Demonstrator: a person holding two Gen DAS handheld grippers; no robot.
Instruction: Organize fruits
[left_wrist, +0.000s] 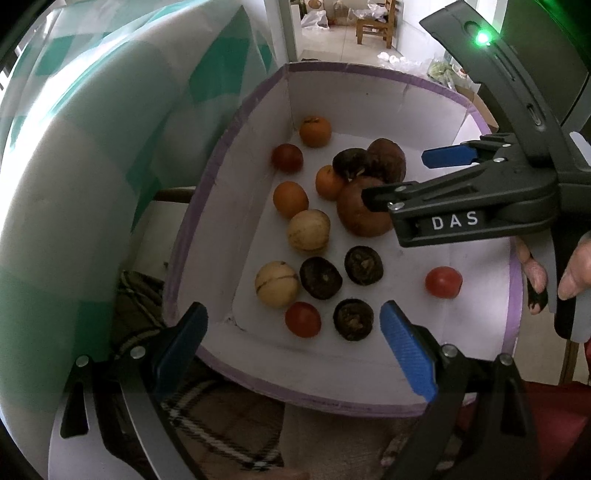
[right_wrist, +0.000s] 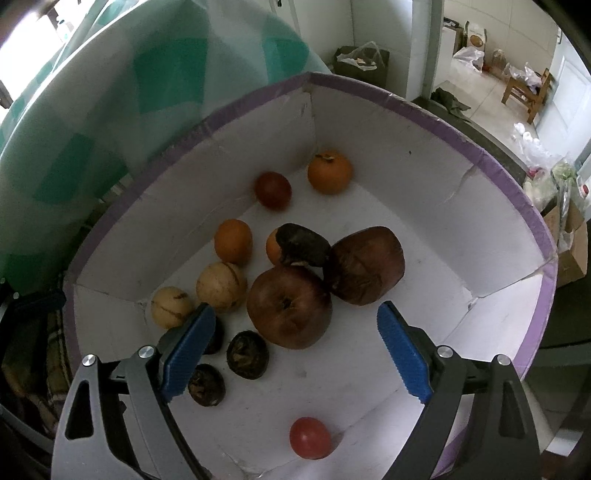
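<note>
A white box with a purple rim (left_wrist: 221, 155) (right_wrist: 480, 155) holds several fruits: oranges (left_wrist: 315, 131) (right_wrist: 330, 172), red tomatoes (left_wrist: 443, 282) (right_wrist: 309, 438), pale round fruits (left_wrist: 308, 230) (right_wrist: 221, 287), dark shrivelled ones (left_wrist: 320, 277) (right_wrist: 246, 354) and two brown apples (left_wrist: 360, 212) (right_wrist: 289, 307). My left gripper (left_wrist: 293, 345) is open and empty above the box's near edge. My right gripper (right_wrist: 295, 349) is open and empty, hovering over the large brown apple; in the left wrist view it (left_wrist: 397, 173) reaches in from the right.
A green-and-white checked cloth (left_wrist: 110, 147) (right_wrist: 129, 92) lies left of the box. A plaid fabric (left_wrist: 207, 413) lies under the near edge. A wooden chair (right_wrist: 526, 90) and bags stand on the tiled floor behind.
</note>
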